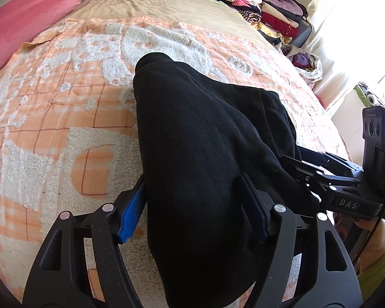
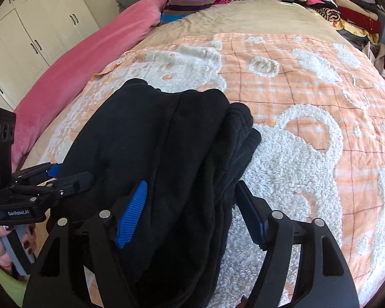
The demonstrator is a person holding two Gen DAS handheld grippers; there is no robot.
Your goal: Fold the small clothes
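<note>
I have the black garment point(image 1: 205, 154) bunched in the middle of the orange-and-white towel point(image 1: 51, 128), which lies on the tan bedspread point(image 1: 172, 7). In the left wrist view the towel runs bare from 9 o'clock up to 12 o'clock, and its far edge shows at 11 o'clock, just short of the pink blanket point(image 1: 30, 18). At 1 o'clock the stack of folded clothes point(image 1: 264, 2) sits along the far side of the bed, well apart from the garment. In the right wrist view the towel is bare from 1 o'clock round to 4 o'clock, with the white wardrobe point(image 2: 30, 33) off at 10 o'clock beyond the pink blanket.

My left gripper point(image 1: 192, 218) stands wide, and the cloth lies draped between its blue pads point(image 1: 131, 215) without being pinched. My right gripper point(image 2: 190, 218) is spread the same way, the garment's folds passing between its fingers. Each tool shows at the edge of the other's view, close against the cloth.

The garment is thick, matte black knit, doubled over in several layers. Its ribbed hems are stacked at 12 o'clock in the right wrist view, and a rounded fold points to 11 o'clock in the left one.
</note>
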